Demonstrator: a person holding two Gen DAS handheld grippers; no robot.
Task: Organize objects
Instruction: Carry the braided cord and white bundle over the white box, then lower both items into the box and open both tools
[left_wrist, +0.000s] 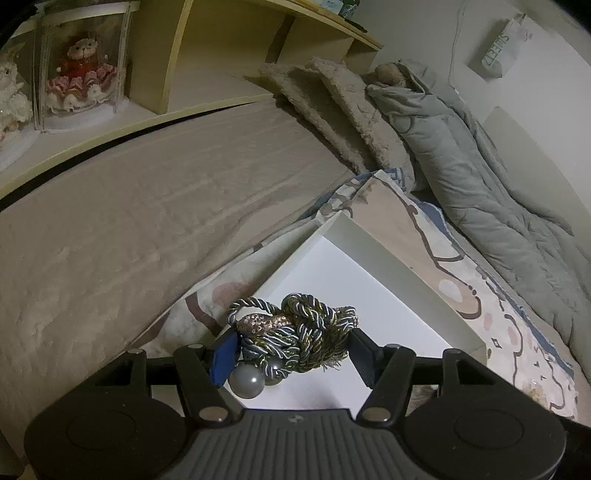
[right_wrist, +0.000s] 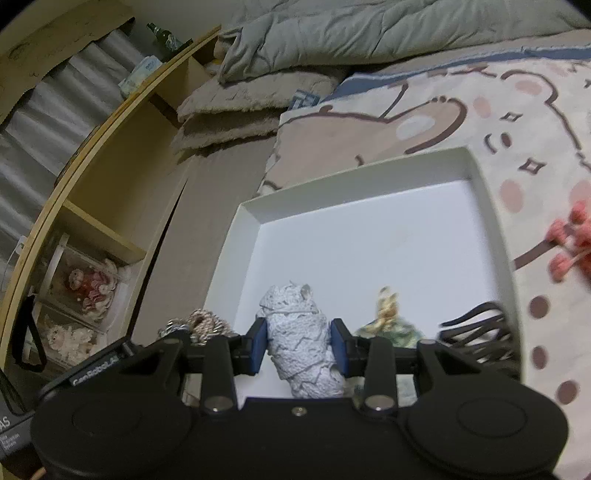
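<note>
My left gripper (left_wrist: 291, 349) is shut on a bundle of twisted blue-and-gold cord (left_wrist: 303, 332) with a glittery clasp and grey pearl balls (left_wrist: 246, 380) hanging from it. It hangs over the near corner of a shallow white box (left_wrist: 384, 254). In the right wrist view, my right gripper (right_wrist: 298, 345) is shut on a roll of white lace trim (right_wrist: 299, 332), held above the same white box (right_wrist: 236, 236). A green-and-gold item (right_wrist: 388, 325) and a black looped cord (right_wrist: 480, 332) show at the box's near right. Part of the cord bundle (right_wrist: 203, 321) peeks out beside the left gripper's body.
The box sits on a bear-print blanket (right_wrist: 480, 118) on a bed. Grey quilt (left_wrist: 461, 173) and beige fleece mats (left_wrist: 332, 103) lie beyond. A wooden shelf (left_wrist: 173, 55) holds boxed dolls (left_wrist: 81, 74). A pink pom-pom item (right_wrist: 569, 243) lies right of the box.
</note>
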